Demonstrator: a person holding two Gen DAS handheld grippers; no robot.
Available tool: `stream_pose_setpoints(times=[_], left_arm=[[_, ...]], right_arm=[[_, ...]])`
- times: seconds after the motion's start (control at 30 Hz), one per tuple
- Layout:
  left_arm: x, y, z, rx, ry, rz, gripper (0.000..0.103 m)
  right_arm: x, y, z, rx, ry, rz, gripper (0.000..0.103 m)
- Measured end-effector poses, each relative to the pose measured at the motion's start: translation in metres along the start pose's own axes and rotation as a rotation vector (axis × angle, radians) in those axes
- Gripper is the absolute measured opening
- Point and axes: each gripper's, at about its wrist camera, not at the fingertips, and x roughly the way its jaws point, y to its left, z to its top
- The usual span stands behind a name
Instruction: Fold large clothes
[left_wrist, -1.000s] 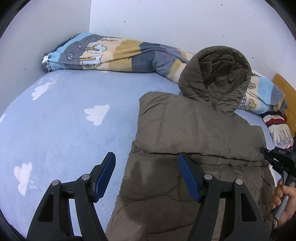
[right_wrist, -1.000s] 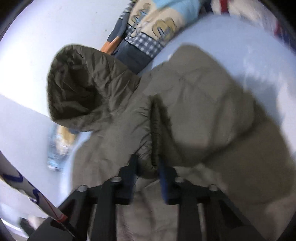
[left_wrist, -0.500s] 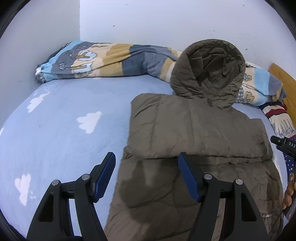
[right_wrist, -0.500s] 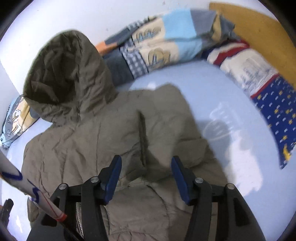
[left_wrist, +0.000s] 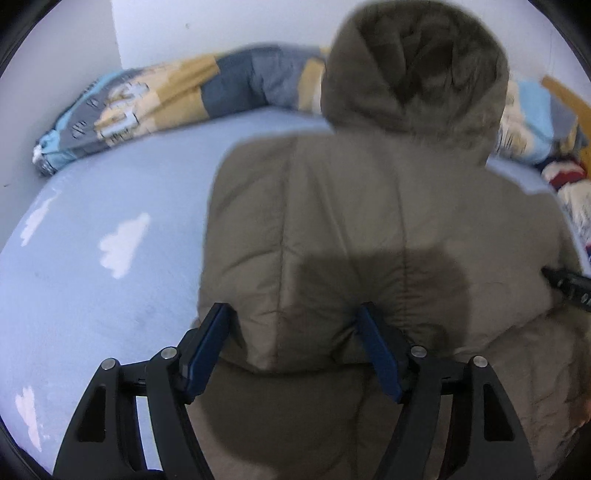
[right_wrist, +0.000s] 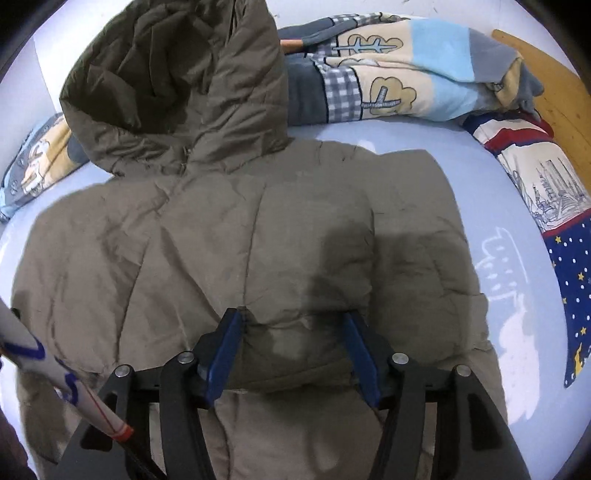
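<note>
my left gripper (left_wrist: 291, 347) is opening, jaws astride the folded edge of the coat (left_wrist: 369, 229), which lies on the bed (left_wrist: 110, 288). my right gripper (right_wrist: 291, 350) is opening too, gripping nothing. the coat looks puffy, soft, slippery; i'd pinch thick hem edges, not the hood (right_wrist: 177, 85).

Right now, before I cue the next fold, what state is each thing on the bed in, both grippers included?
Jacket: spread on the bed, sleeves folded in across the body.
Hood: unfolded, propped open against the rolled blanket.
Rolled blanket: bunched along the wall.
Bed sheet: flat.
Left gripper: jaws opening, folded jacket edge between them, not pinched.
Right gripper: jaws opening, jacket fold between them, released.
</note>
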Motion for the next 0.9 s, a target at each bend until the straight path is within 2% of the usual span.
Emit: stream_pose_setpoints(times=[0.13, 0.3, 0.4, 0.5, 0.57, 0.73, 0.9], left_arm=[[-0.012, 0.000, 0.003, -0.017, -0.016, 0.009, 0.072], [-0.062, -0.021, -0.001, 0.016, -0.103, -0.030, 0.071], [-0.097, -0.041, -0.011, 0.057, -0.151, -0.050, 0.071], [-0.141, -0.065, -0.027, 0.105, -0.223, -0.099, 0.072], [-0.161, -0.075, -0.038, 0.128, -0.243, -0.124, 0.072], [-0.184, -0.077, -0.077, 0.132, -0.235, -0.120, 0.072], [-0.192, -0.068, -0.120, 0.132, -0.175, -0.124, 0.072]], right_arm=[[0.002, 0.000, 0.002, -0.009, 0.032, -0.017, 0.068], [-0.050, -0.009, -0.005, 0.035, -0.035, 0.056, 0.068], [-0.085, -0.015, -0.022, 0.045, -0.074, 0.095, 0.068], [-0.125, -0.026, -0.050, 0.056, -0.120, 0.099, 0.068], [-0.151, -0.035, -0.072, 0.058, -0.165, 0.114, 0.068], [-0.179, -0.045, -0.111, 0.059, -0.179, 0.100, 0.069], [-0.197, -0.044, -0.147, 0.056, -0.169, 0.101, 0.069]])
